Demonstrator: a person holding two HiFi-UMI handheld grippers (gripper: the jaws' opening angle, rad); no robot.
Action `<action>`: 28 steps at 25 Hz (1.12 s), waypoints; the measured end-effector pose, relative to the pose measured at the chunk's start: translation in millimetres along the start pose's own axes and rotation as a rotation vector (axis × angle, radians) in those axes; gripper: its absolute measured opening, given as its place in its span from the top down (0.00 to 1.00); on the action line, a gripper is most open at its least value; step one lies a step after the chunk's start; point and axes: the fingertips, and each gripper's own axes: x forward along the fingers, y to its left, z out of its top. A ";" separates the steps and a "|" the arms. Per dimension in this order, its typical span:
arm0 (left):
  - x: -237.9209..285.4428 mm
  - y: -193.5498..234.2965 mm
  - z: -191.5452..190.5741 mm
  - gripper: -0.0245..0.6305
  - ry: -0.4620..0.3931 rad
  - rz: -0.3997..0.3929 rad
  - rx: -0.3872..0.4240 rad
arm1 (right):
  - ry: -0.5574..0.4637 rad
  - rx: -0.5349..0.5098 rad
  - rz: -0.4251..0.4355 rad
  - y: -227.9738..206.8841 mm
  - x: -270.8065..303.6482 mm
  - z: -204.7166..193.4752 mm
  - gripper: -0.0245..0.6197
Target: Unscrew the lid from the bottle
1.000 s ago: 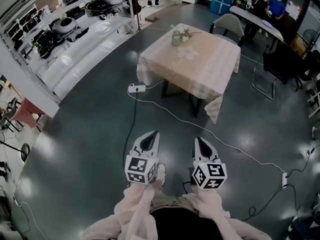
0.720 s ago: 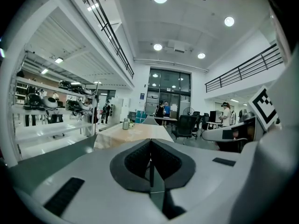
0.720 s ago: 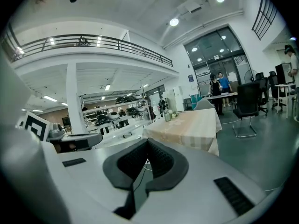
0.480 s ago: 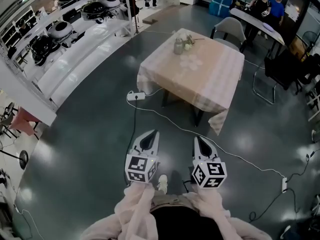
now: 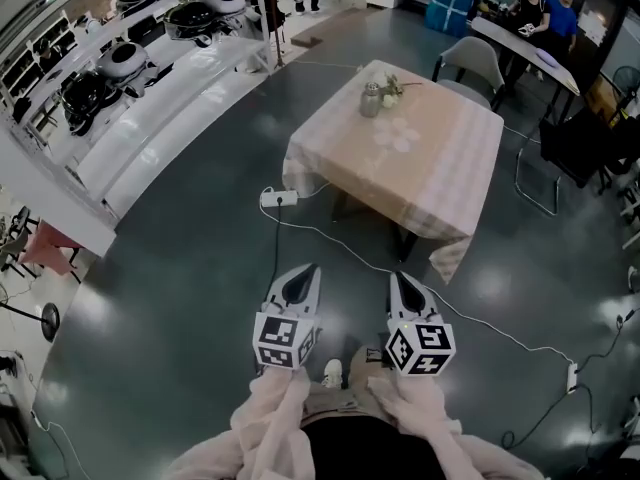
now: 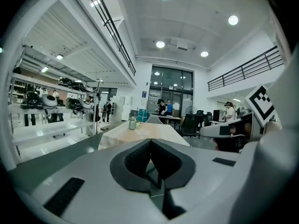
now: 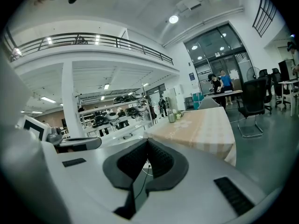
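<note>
A small grey bottle (image 5: 370, 99) stands upright near the far edge of a table (image 5: 430, 183) with a pale checked cloth. It shows tiny in the left gripper view as the bottle (image 6: 132, 123) and in the right gripper view as the bottle (image 7: 171, 117). Both grippers are far short of the table, held side by side over the floor. My left gripper (image 5: 301, 271) is shut with nothing between its jaws. My right gripper (image 5: 401, 280) is shut and empty too.
A white cable runs from a power strip (image 5: 275, 198) across the dark floor between me and the table. Shelves with appliances (image 5: 120, 58) line the left. A chair (image 5: 476, 61) stands behind the table. People (image 5: 548, 13) sit at a far desk.
The table and bottle have shifted right and a little nearer in the head view as I walk forward. Both grippers keep the same pose, still shut.
</note>
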 end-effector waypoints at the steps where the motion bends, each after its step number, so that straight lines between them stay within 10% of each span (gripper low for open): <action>1: 2.3 3.8 -1.4 0.93 0.004 0.002 -0.005 | 0.006 -0.003 0.001 0.8 4.5 -0.6 0.94; 28: 235.3 86.2 44.5 0.92 0.035 0.046 -0.026 | 0.071 -0.017 0.065 -102.4 227.8 67.7 0.94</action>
